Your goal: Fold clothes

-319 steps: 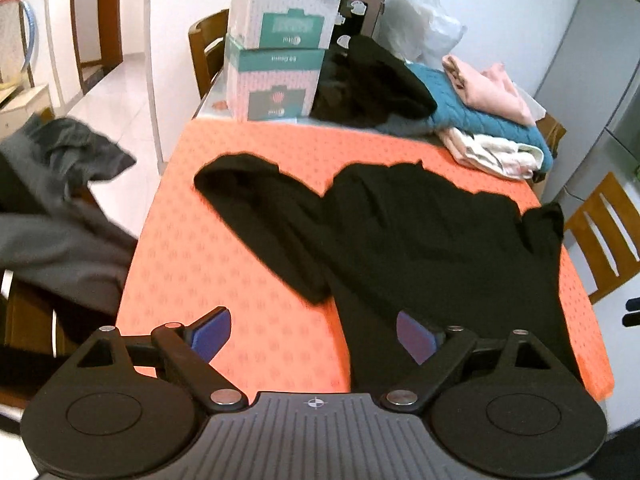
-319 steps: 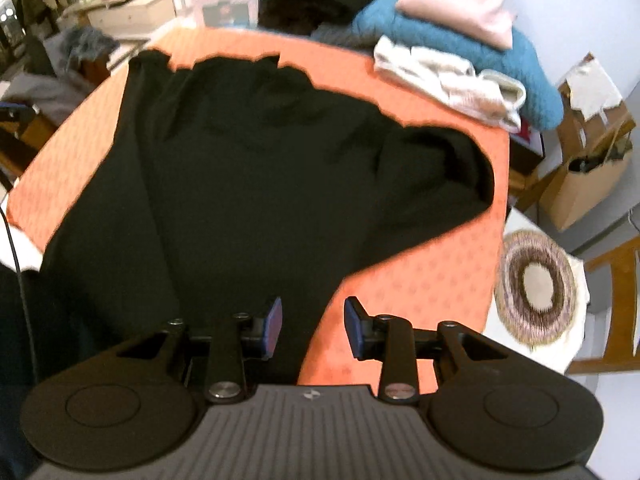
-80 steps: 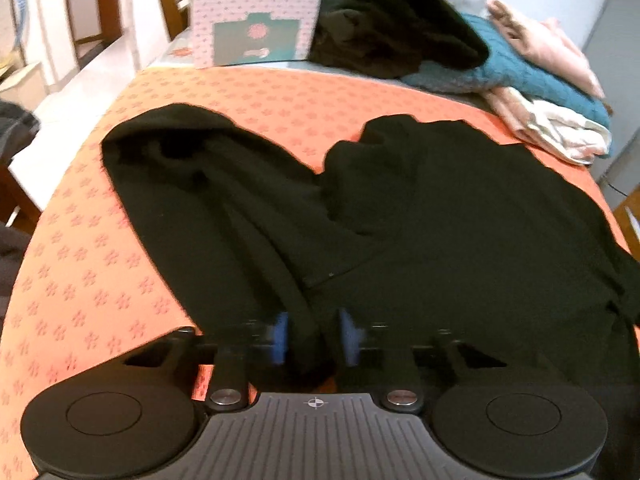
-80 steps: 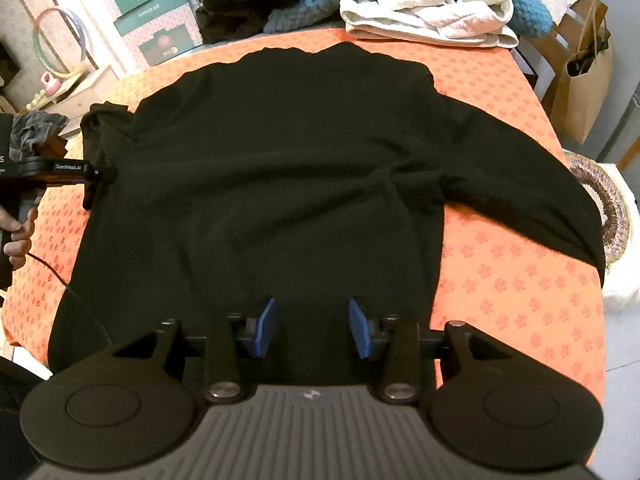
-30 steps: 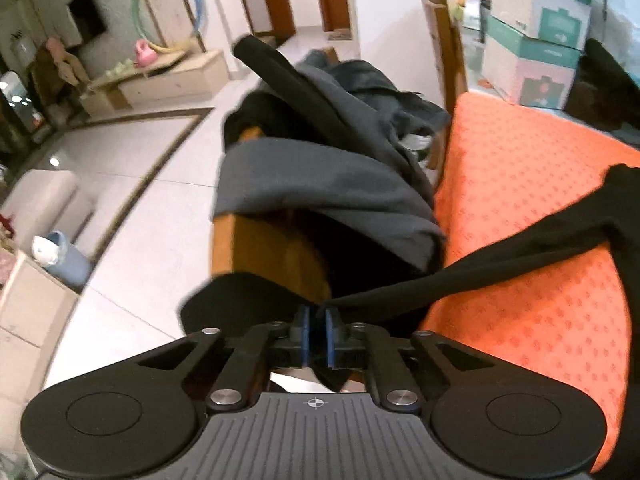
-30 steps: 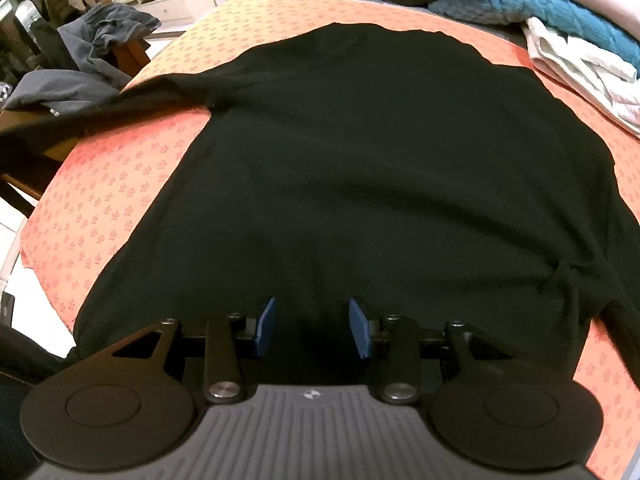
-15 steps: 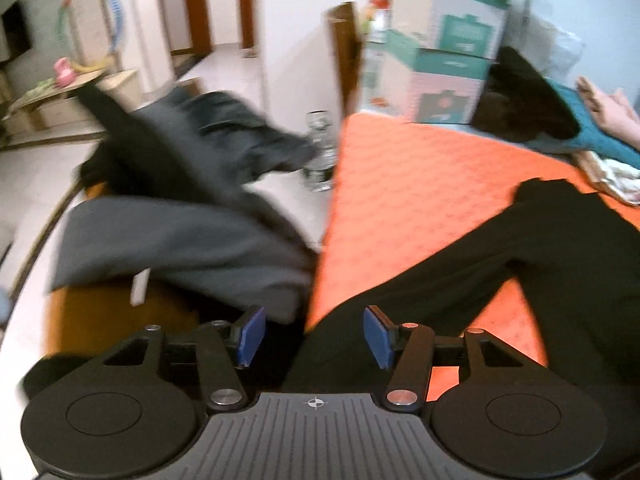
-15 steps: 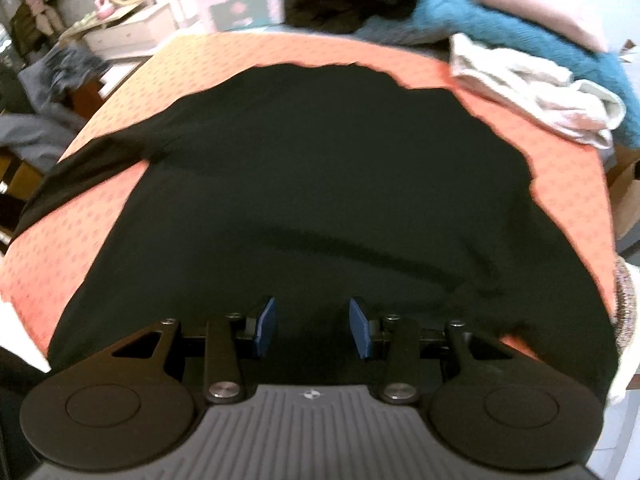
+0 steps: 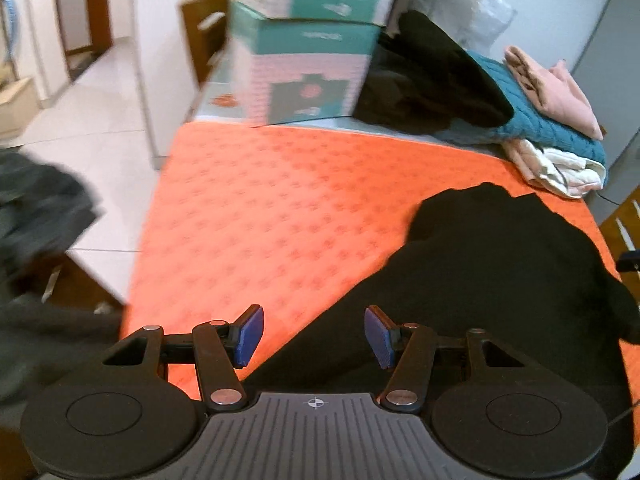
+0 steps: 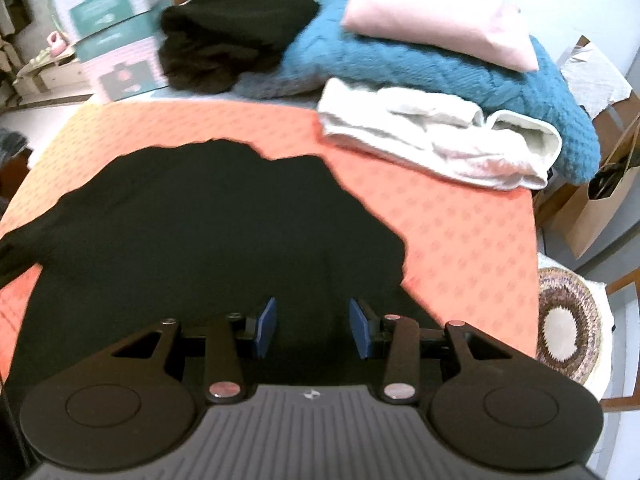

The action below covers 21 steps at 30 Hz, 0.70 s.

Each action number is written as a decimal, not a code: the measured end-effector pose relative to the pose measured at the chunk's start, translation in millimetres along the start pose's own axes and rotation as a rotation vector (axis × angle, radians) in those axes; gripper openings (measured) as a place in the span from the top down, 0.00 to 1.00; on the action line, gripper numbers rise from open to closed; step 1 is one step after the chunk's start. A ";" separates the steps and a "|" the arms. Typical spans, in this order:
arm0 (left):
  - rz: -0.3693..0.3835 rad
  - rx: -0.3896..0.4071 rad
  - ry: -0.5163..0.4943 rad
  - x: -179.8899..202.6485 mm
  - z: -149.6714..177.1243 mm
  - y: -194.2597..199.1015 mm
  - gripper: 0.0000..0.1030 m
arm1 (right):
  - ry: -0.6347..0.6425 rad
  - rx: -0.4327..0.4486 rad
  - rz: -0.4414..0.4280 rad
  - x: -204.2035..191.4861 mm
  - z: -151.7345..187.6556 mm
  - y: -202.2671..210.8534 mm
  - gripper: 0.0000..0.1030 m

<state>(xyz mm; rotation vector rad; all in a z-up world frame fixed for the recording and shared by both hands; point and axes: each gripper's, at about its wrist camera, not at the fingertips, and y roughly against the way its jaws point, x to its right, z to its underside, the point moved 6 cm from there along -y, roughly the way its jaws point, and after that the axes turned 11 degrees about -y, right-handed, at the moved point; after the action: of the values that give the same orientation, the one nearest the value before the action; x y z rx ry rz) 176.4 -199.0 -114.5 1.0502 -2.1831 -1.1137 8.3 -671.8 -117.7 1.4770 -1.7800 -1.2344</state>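
Observation:
A black sweater (image 9: 500,264) lies flat on the orange table cover (image 9: 280,200), its sleeve running toward the near left corner. My left gripper (image 9: 314,338) hovers open over that sleeve's edge, blue pads apart, nothing pinched between them. In the right wrist view the same black sweater (image 10: 200,220) spreads across the orange cover (image 10: 460,220). My right gripper (image 10: 313,328) hangs open just above the sweater's lower right part, and its pads press on no cloth.
Stacked teal-and-pink boxes (image 9: 304,68) stand at the table's far edge beside a black garment heap (image 9: 432,76), a teal knit (image 9: 552,128), a pink top (image 9: 552,88) and a white garment (image 10: 440,140). Grey clothes (image 9: 36,208) hang at left. A woven mat (image 10: 568,332) and paper bag (image 10: 600,200) sit at right.
The left gripper let go of the black sleeve, opened, and swung from the chair with grey clothes back over the table. The right gripper moved toward the sweater's right side, still open.

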 end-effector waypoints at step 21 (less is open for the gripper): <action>0.089 -0.035 -0.246 65.8 -111.3 -164.4 0.38 | 0.092 -0.116 -0.028 27.7 -61.9 -114.7 0.88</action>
<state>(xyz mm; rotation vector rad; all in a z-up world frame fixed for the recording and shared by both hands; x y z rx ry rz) 282.2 -365.6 -183.8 0.8293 -2.3641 -1.2933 107.4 -716.9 -194.6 1.4728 -1.6065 -1.2408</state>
